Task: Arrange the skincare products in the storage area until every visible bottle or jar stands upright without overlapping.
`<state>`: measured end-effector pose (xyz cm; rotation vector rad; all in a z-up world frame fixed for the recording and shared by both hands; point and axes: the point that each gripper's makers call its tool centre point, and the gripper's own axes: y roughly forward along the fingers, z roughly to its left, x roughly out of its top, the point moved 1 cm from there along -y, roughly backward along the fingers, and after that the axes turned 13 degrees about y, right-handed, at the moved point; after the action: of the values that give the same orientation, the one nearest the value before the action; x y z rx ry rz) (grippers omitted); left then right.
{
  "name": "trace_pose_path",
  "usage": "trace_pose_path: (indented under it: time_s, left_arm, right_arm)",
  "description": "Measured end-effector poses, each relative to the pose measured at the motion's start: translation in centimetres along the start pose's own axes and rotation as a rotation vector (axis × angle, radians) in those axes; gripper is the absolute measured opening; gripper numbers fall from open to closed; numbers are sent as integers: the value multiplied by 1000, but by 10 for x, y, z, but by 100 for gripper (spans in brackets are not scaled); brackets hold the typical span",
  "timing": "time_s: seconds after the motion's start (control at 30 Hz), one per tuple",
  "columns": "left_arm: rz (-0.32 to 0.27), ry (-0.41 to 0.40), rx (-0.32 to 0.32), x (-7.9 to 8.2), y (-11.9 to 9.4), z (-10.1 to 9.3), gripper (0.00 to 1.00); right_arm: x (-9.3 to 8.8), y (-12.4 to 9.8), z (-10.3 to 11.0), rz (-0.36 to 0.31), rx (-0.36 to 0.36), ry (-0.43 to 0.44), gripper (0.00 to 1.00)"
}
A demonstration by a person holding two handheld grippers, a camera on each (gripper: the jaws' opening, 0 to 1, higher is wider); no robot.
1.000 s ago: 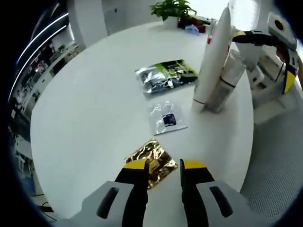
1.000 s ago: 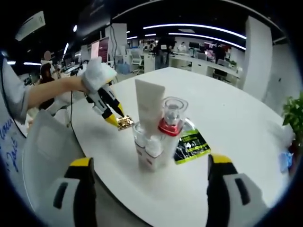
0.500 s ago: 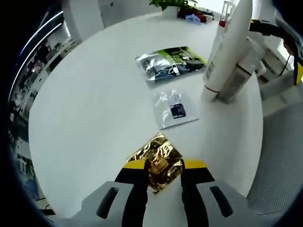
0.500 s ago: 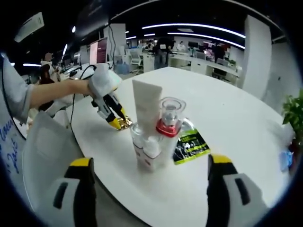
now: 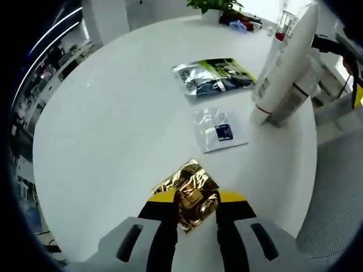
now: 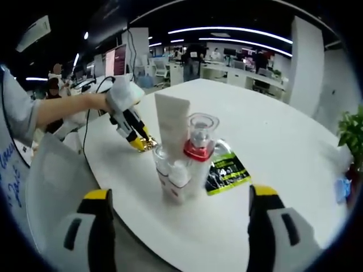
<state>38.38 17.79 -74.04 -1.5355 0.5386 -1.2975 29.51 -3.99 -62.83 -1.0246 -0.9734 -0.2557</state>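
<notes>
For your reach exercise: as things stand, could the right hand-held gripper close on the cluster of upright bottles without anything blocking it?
Probably yes. The right hand-held gripper is wide open, facing the upright bottles, with bare table between. The left hand-held gripper is off beyond them, at the gold sachet.

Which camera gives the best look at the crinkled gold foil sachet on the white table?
The left gripper view: the crinkled gold foil sachet lies close up, its near edge between the tips of the left claw, on the round white table. In the right gripper view it is a small gold patch at that claw's tip, partly hidden.
</notes>
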Motion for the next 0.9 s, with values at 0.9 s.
trace_pose_path:
  time_s: [0.9]
  left_arm:
    - [33, -196, 130, -62, -27, 49, 25]
  right_arm:
    - [-1, 2, -3, 7, -3, 6, 100]
